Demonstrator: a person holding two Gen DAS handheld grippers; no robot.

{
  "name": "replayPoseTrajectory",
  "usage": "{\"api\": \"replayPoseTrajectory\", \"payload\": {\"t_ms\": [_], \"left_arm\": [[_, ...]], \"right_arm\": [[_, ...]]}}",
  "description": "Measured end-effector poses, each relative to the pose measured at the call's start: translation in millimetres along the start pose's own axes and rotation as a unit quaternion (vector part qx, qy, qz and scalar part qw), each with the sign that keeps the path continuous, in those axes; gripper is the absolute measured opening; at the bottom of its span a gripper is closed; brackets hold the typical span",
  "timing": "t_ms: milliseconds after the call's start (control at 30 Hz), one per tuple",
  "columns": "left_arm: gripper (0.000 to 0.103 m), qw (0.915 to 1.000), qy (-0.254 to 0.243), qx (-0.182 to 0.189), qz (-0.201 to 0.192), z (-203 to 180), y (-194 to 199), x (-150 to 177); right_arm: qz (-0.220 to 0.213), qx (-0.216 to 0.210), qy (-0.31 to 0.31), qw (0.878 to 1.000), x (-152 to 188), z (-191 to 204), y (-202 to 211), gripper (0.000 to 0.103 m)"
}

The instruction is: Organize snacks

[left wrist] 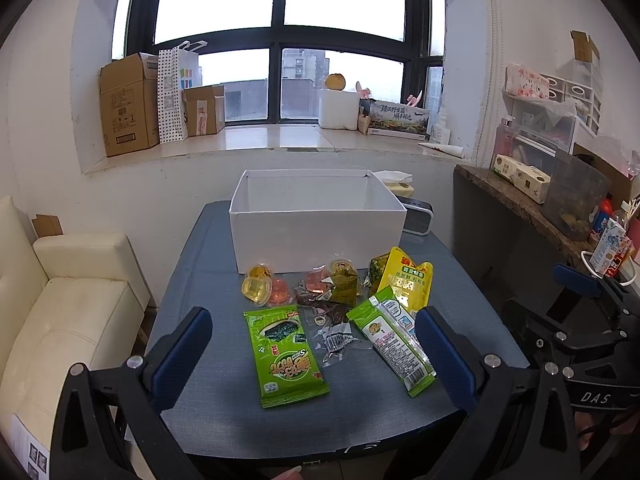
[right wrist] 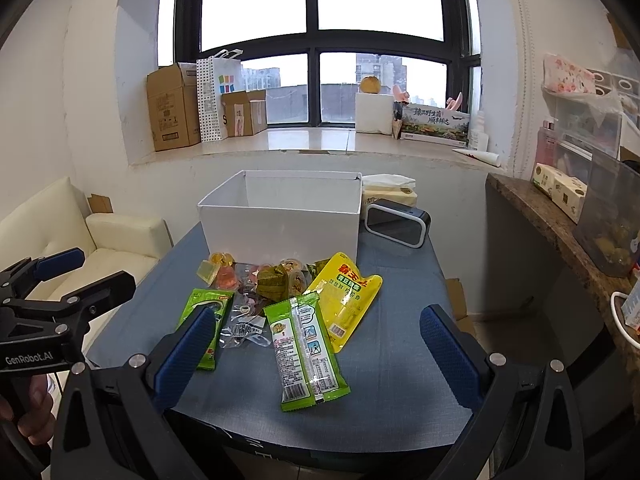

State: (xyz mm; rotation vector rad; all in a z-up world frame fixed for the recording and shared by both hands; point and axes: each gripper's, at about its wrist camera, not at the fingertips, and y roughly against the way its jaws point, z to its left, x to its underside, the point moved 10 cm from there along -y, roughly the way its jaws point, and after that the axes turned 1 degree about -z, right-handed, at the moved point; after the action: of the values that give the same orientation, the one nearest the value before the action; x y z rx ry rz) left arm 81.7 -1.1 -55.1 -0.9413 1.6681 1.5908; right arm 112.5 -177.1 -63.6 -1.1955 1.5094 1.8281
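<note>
An open white box (left wrist: 316, 236) (right wrist: 280, 228) stands at the back of the blue-grey table (left wrist: 200, 280). In front of it lie snacks: a green seaweed packet (left wrist: 284, 356) (right wrist: 202, 324), a long green packet (left wrist: 394, 340) (right wrist: 308, 352), a yellow pouch (left wrist: 406, 280) (right wrist: 344, 296), jelly cups (left wrist: 264, 288) (right wrist: 220, 272), a leaf-wrapped dumpling (right wrist: 276, 282) and clear wrappers (left wrist: 336, 340). My left gripper (left wrist: 316, 356) is open above the table's near edge, with nothing between its fingers. My right gripper (right wrist: 316, 354) is open and empty too, hovering over the long green packet.
A black clock (right wrist: 398, 224) and a tissue box (right wrist: 390, 192) sit right of the white box. A cream sofa (left wrist: 60, 312) stands at the left. A cluttered stone shelf (right wrist: 560, 224) runs along the right. Cardboard boxes (left wrist: 128, 104) line the windowsill.
</note>
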Motion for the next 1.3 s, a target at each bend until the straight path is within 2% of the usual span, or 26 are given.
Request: {"api": "replayPoseTrajectory", "payload": {"t_ms": [1300], "left_arm": [[0.103, 0.9999, 0.009, 0.003, 0.006, 3.6, -1.4, 2.4]], "right_arm": [[-0.001, -0.003, 0.011, 1.0, -2.6, 6.6, 1.2, 0.103]]}}
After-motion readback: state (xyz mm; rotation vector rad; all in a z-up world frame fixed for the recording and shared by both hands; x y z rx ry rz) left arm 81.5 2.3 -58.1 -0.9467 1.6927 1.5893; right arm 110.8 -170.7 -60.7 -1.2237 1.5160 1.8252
